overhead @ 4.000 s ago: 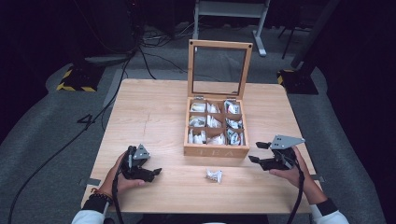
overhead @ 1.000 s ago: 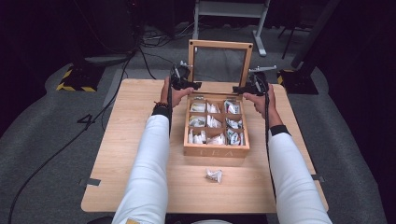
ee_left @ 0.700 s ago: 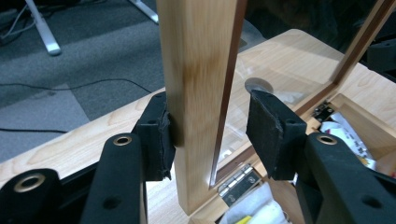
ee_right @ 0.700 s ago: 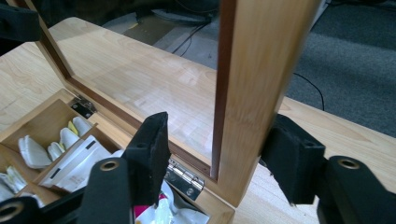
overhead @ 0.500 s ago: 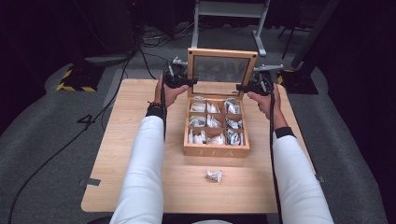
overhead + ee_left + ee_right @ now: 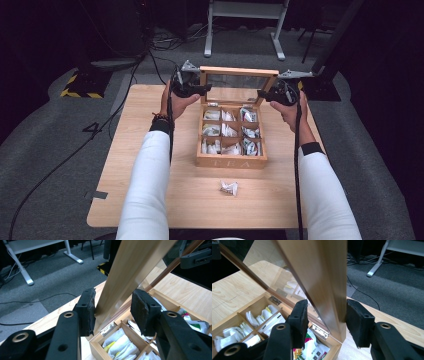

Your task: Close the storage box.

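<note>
Hands are both up at the back of the tea box (image 6: 231,160), one on each side of its glass lid (image 6: 239,71), which stands tilted over the open compartments. Left gripper (image 6: 199,89) sits at the lid's left frame rail, and in the left gripper view that pale wood rail (image 6: 130,272) runs right up between the two black fingers (image 6: 88,308); the left-hand pad looks pressed on the wood, the other one sits just beside it, so I'd call it clenched on the frame. Right gripper (image 6: 264,95) is at the right rail, and its fingers have just been closing with the rail between them; in the right gripper view the wood (image 6: 324,277) stands between the pads (image 6: 357,320), the right pad touching or nearly so, the left pad with a sliver of gap, so I can't tell for sure if it's really gripping. Box itself sits in the middle of the tabletop (image 6: 125,150), toward the far half, six compartments full of white tea sachets (image 6: 223,130). One loose sachet (image 6: 229,188) lies on the tabletop just in front of the box, apart from it. White sleeves (image 6: 150,185) come in from the bottom edge.
</note>
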`<state>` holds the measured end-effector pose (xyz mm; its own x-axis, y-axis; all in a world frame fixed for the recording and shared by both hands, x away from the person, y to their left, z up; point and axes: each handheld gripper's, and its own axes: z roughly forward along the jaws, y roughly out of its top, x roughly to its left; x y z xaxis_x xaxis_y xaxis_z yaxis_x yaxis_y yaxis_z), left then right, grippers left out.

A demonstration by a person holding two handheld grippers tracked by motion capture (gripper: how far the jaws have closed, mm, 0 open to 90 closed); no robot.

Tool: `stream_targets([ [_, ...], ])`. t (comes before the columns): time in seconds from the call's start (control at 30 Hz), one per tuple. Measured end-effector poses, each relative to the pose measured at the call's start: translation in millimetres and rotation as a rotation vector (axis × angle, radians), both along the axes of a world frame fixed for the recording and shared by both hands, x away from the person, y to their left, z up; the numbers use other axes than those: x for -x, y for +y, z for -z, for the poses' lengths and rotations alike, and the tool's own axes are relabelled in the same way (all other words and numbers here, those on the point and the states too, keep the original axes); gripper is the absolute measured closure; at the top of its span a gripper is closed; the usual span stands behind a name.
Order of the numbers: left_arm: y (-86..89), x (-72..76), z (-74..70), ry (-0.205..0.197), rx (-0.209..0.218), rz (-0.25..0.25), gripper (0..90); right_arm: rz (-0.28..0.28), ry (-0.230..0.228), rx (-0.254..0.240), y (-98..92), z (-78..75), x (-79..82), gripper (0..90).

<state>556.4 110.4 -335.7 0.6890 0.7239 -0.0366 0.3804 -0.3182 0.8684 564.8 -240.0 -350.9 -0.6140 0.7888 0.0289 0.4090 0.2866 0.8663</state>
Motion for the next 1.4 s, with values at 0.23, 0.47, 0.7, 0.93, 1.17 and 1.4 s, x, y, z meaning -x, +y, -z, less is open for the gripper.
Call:
stream_targets([
  [0.23,0.0,8.4,-1.6,-0.012,-0.018,0.005,55.0,-0.016,-0.008,0.003,-1.8,-2.1,7.1,53.6],
  [0.47,0.2,17.6,0.1,-0.019,-0.031,0.018,54.7,-0.029,-0.019,0.000,-3.0,-1.4,14.4,52.4],
  [0.7,-0.7,29.0,-0.8,-0.034,-0.045,0.029,53.4,-0.053,-0.026,-0.007,-8.7,-4.6,26.5,54.1],
  [0.93,-0.8,41.5,-3.5,-0.041,-0.067,0.057,52.7,-0.072,-0.030,0.011,-9.6,-3.5,36.4,54.1],
  [1.17,-3.7,53.7,-6.3,-0.060,-0.116,0.076,50.1,-0.091,-0.037,0.024,-10.2,-0.1,45.3,52.7],
  [1.4,-2.7,59.8,-1.6,-0.051,-0.120,0.089,48.3,-0.112,-0.033,0.011,-13.0,2.5,54.0,49.3],
])
